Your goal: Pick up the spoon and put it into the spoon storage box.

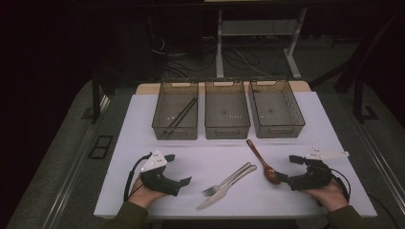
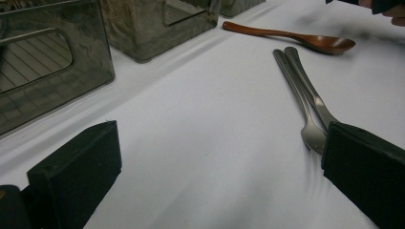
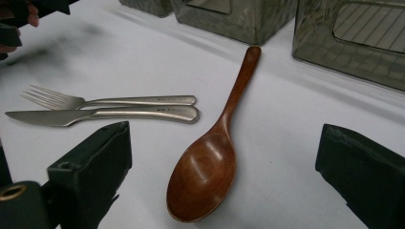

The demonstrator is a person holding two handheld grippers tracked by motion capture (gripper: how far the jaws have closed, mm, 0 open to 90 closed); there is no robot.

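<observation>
The right gripper point(image 1: 285, 168) rests on the table with jaws spread wide and empty, the wooden spoon point(image 3: 210, 157) lying between them untouched; the left gripper point(image 1: 178, 169) is likewise released; fork point(image 1: 228, 179) and knife point(image 1: 224, 189) lie just left of the spoon.
</observation>
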